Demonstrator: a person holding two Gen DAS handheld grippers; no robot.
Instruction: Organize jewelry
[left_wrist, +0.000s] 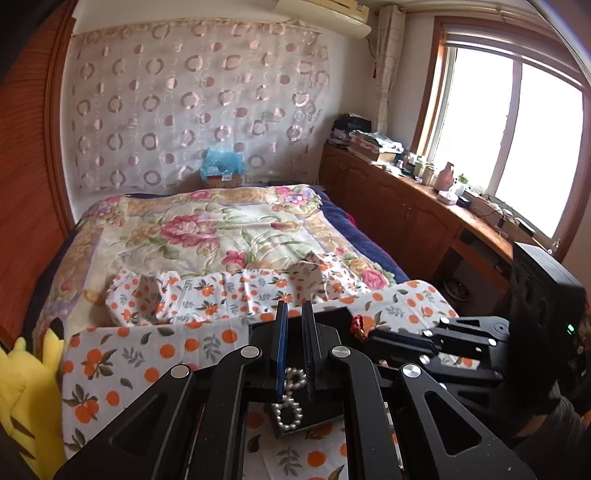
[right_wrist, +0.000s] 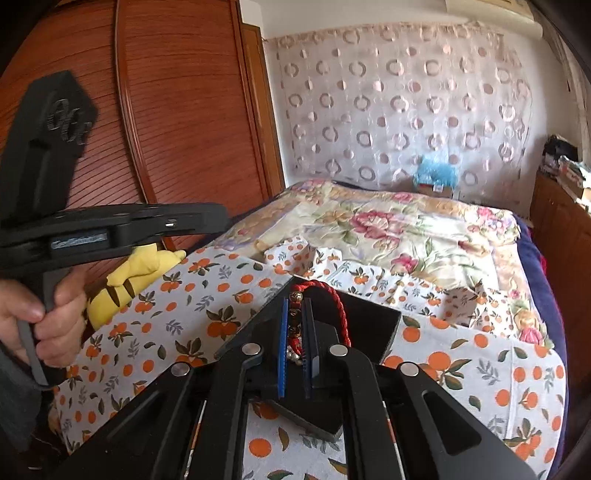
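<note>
In the left wrist view my left gripper (left_wrist: 294, 308) is shut on a white pearl bracelet (left_wrist: 291, 398), which hangs between the blue pads above a black tray (left_wrist: 332, 317). A bit of red cord (left_wrist: 358, 325) shows at the tray's right edge, beside the right gripper's body (left_wrist: 461, 339). In the right wrist view my right gripper (right_wrist: 295, 304) is shut on a red braided cord bracelet (right_wrist: 334, 302) with gold and dark beads, held over the black tray (right_wrist: 376, 328). The left gripper's body (right_wrist: 110, 229) is at the left, held in a hand.
The tray lies on a white cloth with orange fruit print (right_wrist: 184, 302) spread over a floral quilt (left_wrist: 221, 229) on the bed. A yellow plush toy (left_wrist: 29, 387) sits at the left. A wooden wardrobe (right_wrist: 177, 110) and a wooden counter (left_wrist: 424, 206) flank the bed.
</note>
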